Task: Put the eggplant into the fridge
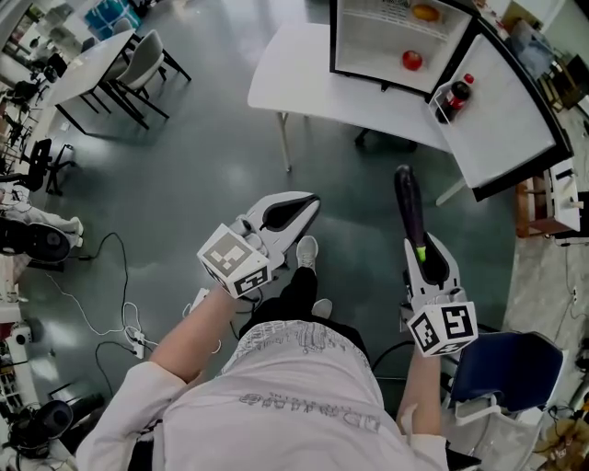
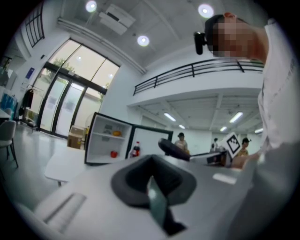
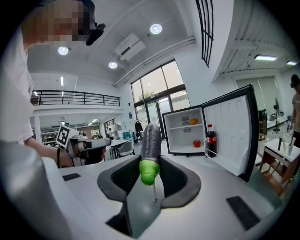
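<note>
A long dark purple eggplant with a green stem end sticks out forward from my right gripper, whose jaws are shut on its stem end. The small fridge stands on a white table ahead, its door swung open to the right. In the right gripper view the open fridge lies ahead to the right of the eggplant. My left gripper is held level beside it, with nothing between its fingers and its jaws together. The eggplant shows in the left gripper view too.
Inside the fridge are a red tomato and an orange fruit; a cola bottle stands in the door shelf. Chairs and a table stand far left, a blue chair is at my right, and cables lie on the floor.
</note>
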### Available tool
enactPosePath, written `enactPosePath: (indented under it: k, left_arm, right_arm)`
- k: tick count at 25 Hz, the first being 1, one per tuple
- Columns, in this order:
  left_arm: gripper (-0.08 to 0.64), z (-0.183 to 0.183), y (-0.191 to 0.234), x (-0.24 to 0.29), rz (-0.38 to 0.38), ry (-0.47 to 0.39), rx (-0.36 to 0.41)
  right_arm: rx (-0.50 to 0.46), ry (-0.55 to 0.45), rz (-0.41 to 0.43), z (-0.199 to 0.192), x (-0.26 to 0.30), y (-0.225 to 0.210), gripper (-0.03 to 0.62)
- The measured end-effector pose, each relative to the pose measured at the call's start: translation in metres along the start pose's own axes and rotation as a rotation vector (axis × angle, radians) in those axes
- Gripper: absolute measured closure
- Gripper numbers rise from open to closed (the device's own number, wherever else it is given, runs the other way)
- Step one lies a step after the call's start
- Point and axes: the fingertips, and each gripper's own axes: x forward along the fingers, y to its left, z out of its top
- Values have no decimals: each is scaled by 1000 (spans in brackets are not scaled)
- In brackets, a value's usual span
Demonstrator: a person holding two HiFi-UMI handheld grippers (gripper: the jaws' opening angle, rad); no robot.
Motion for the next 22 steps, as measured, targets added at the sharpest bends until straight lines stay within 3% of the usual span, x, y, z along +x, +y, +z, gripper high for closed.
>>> enactPosePath:
  k: [22]
  left_arm:
    - [553, 22, 140, 81, -38, 5, -39]
  right_arm:
    - [13, 44, -20, 37, 151, -49, 465]
